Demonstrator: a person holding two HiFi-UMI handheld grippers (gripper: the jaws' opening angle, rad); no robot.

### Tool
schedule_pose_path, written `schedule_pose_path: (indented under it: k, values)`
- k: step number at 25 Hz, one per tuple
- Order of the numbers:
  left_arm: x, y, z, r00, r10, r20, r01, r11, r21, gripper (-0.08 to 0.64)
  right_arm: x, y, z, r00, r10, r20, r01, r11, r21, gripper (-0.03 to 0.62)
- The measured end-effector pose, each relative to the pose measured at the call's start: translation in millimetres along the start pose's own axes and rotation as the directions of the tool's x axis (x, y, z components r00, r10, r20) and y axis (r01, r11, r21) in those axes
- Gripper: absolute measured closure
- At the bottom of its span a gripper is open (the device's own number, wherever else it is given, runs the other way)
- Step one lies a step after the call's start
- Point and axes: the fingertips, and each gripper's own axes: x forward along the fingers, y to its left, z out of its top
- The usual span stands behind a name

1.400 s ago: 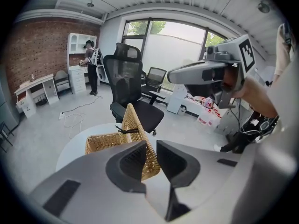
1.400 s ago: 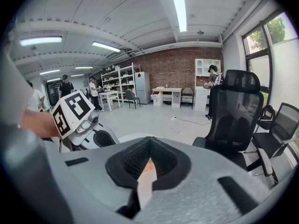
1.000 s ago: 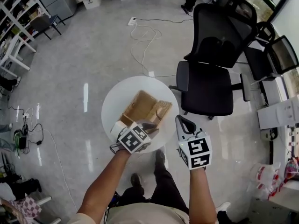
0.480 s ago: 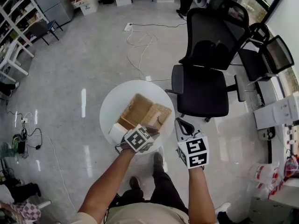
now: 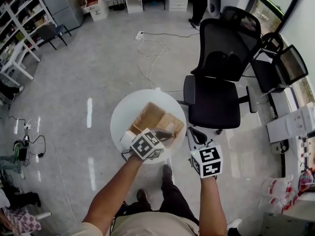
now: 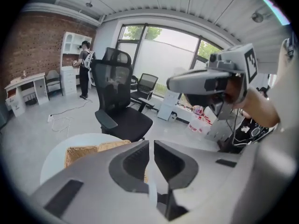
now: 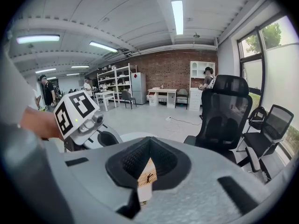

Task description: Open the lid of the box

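A woven wicker box (image 5: 153, 118) lies on a small round white table (image 5: 123, 117); its top shows as two tan panels side by side. My left gripper (image 5: 165, 133) hangs over the box's near edge. Its jaws have just been closing and stand shut, with only a thin slit and nothing visible between them (image 6: 151, 148). The box (image 6: 86, 150) shows below and left of those jaws. My right gripper (image 5: 191, 130) is at the table's right rim, apart from the box, its tips together (image 7: 149, 141). Through the hollow behind its tips shows a piece of wicker (image 7: 147, 171).
A black office chair (image 5: 216, 97) stands just beyond the table on the right. A small white object (image 5: 125, 137) sits at the table's near left. Cables (image 5: 147, 43) lie on the floor further off; desks and shelves line the far wall.
My left gripper has risen a little over the box's near edge and its jaws have narrowed. The right gripper has barely shifted.
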Motion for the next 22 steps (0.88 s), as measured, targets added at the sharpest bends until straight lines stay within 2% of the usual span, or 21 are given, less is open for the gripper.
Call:
schedule_pose_path:
  k: [4, 8, 16, 22]
  values:
    - [-44, -9, 42, 0.992, 0.021, 0.124, -0.026, 0.999, 0.033, 0.528, -17, 12, 20, 0.999, 0.009, 0.041, -0.009, 1.000, -0.008, 0.600]
    - [-94, -15, 74, 0.967, 0.055, 0.247, -0.072, 0.996, 0.058, 0.528, -33, 27, 41, 0.996, 0.016, 0.086, -0.013, 1.000, -0.028, 0.600]
    - [-192, -33, 114, 0.893, 0.131, 0.431, -0.192, 0.976, 0.102, 0.529, -70, 56, 87, 0.985, 0.032, 0.168, -0.018, 0.996, -0.085, 0.600]
    - [-254, -53, 126, 0.832, 0.172, 0.528, -0.275, 0.953, 0.123, 0.529, -99, 83, 120, 0.971, 0.052, 0.235, -0.022, 0.992, -0.126, 0.600]
